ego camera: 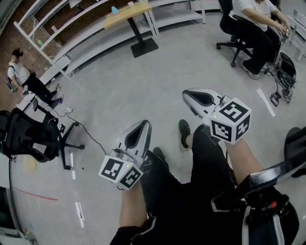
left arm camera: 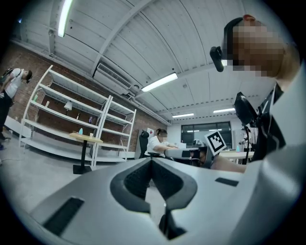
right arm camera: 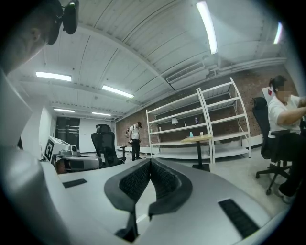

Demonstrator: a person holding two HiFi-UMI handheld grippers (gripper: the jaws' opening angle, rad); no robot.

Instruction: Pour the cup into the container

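Both grippers are held out level over grey floor, with nothing between their jaws. My left gripper [ego camera: 145, 122] is shut, its pads meeting at the tip [left arm camera: 151, 159]. My right gripper [ego camera: 185, 94] is shut too, pads together [right arm camera: 150, 160]. Far ahead stands a small wood-topped table [ego camera: 128, 14] on a black pedestal. A small blue object [ego camera: 114, 9] and a small white cup [ego camera: 130, 4] sit on it. The right gripper view shows the same table [right arm camera: 197, 139] with the blue object [right arm camera: 191, 134] and the cup [right arm camera: 201, 133]. Both grippers are far from it.
My own legs and shoes [ego camera: 184, 134] show below the grippers. White shelving [ego camera: 57, 28] lines the brick wall behind the table. A black office chair [ego camera: 33, 136] and floor cables [ego camera: 83, 127] lie left; a standing person [ego camera: 28, 81] is beyond. A seated person [ego camera: 260, 28] is at the top right.
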